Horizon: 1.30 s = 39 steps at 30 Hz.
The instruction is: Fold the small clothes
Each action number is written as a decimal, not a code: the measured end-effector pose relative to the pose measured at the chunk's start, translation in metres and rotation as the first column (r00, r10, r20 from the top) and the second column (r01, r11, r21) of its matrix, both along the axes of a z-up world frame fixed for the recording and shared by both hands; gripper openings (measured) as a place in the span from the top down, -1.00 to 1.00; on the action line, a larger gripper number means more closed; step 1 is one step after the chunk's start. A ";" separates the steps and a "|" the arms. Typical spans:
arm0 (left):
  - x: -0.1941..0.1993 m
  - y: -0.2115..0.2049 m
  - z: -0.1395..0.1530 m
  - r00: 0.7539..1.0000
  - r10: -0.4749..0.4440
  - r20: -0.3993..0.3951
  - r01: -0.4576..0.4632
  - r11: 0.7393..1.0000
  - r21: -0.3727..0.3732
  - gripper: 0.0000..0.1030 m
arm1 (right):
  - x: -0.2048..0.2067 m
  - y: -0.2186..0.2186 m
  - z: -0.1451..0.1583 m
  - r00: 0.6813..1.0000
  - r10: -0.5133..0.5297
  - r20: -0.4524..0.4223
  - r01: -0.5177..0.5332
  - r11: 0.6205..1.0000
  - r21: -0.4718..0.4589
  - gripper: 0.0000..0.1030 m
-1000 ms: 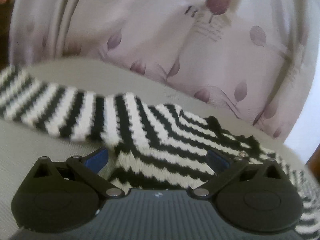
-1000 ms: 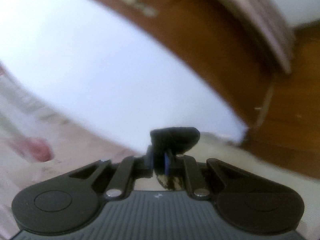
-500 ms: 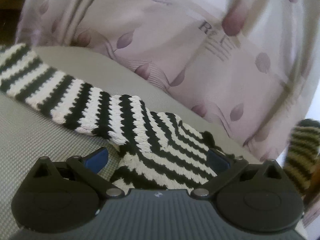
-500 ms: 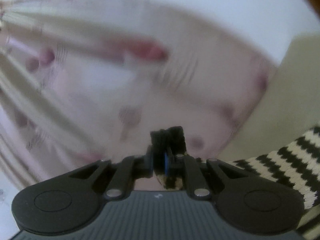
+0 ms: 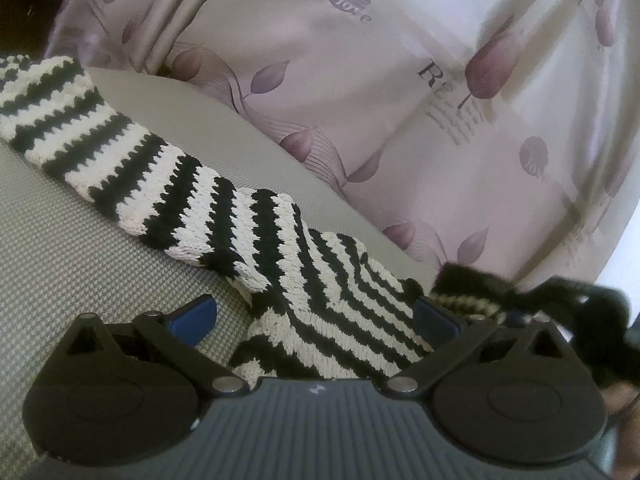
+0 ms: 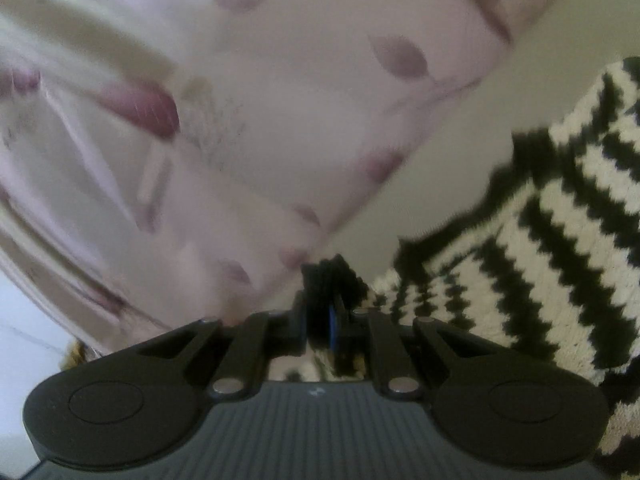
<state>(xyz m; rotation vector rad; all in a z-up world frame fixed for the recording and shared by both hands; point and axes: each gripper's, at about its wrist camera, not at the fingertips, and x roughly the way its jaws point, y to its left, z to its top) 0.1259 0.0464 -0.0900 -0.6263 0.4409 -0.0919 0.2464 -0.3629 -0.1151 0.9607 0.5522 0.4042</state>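
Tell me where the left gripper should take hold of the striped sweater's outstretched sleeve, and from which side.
Grip the striped sleeve near its cuff end, at the far left of the left wrist view. It lies flat and straight on the grey mat, so a low approach from the bare near side, pinching its near edge, probably works best. The left gripper stands open.

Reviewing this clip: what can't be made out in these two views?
- Left wrist view: striped garment runs off the left edge and under the left gripper; its outline is unclear.
- Right wrist view: motion blur; what the right gripper pinches is hidden by its fingers.
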 end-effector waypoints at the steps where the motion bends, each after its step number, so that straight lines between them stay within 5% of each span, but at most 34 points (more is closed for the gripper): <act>1: 0.000 0.001 0.000 1.000 0.003 0.000 -0.003 1.000 -0.005 -1.00 | -0.001 0.007 -0.003 1.000 0.016 0.001 -0.016 0.999 -0.035 0.79; 5: 0.000 0.003 -0.001 1.000 0.013 -0.003 -0.013 1.000 -0.020 -1.00 | -0.010 0.033 -0.013 0.995 0.102 0.001 -0.100 0.979 -0.176 0.69; 9: 0.001 0.003 -0.001 1.000 0.021 -0.010 -0.021 1.000 -0.012 -1.00 | -0.016 0.037 -0.016 0.983 0.183 0.012 -0.179 0.972 -0.155 -0.21; 13: 0.003 0.002 -0.001 0.999 0.024 -0.022 -0.024 1.000 -0.001 -1.00 | -0.044 -0.001 0.002 0.988 0.123 0.091 -0.112 0.986 -0.122 -0.21; 15: 0.003 0.000 -0.001 1.000 0.016 -0.019 -0.016 1.000 0.004 -1.00 | -0.072 -0.034 0.009 0.987 0.070 0.144 -0.048 0.988 -0.147 -0.20; 17: 0.004 0.000 -0.001 1.000 0.015 -0.021 -0.015 1.000 0.006 -1.00 | -0.101 -0.068 0.018 0.978 -0.041 0.202 0.100 0.952 -0.289 -0.10; 18: 0.004 0.000 -0.001 1.000 0.015 -0.022 -0.015 1.000 0.006 -1.00 | -0.109 -0.084 0.020 0.973 -0.078 0.217 0.156 0.916 -0.370 0.31; 20: 0.004 0.000 -0.001 1.000 0.014 -0.024 -0.014 1.000 0.010 -1.00 | -0.109 -0.116 0.017 0.975 -0.152 0.163 0.211 0.868 -0.450 0.74; 23: 0.004 -0.001 -0.001 0.999 0.020 -0.030 -0.019 1.000 0.019 -1.00 | -0.103 -0.160 -0.009 0.971 -0.234 0.058 0.232 0.841 -0.489 0.74; 26: 0.004 0.000 -0.002 0.999 0.025 -0.032 -0.024 0.999 0.025 -1.00 | -0.102 -0.176 -0.046 0.972 -0.222 -0.081 0.144 0.826 -0.545 0.83; 27: 0.004 -0.001 -0.002 0.999 0.027 -0.035 -0.026 0.999 0.030 -1.00 | -0.107 -0.177 -0.050 0.976 -0.210 -0.049 0.148 0.816 -0.558 0.86; 31: 0.005 -0.003 -0.001 0.999 0.024 -0.041 -0.022 0.998 0.054 -1.00 | -0.105 -0.163 -0.027 0.968 -0.251 0.019 0.183 0.652 -0.736 0.79; 37: 0.004 -0.005 -0.001 0.998 0.039 -0.043 -0.036 0.997 0.074 -1.00 | -0.064 -0.172 -0.003 0.982 -0.158 0.104 0.185 0.701 -0.689 0.79; 39: 0.004 -0.006 -0.001 0.998 0.043 -0.045 -0.039 0.996 0.082 -1.00 | -0.040 -0.174 -0.009 0.993 -0.103 0.060 0.116 0.716 -0.688 0.80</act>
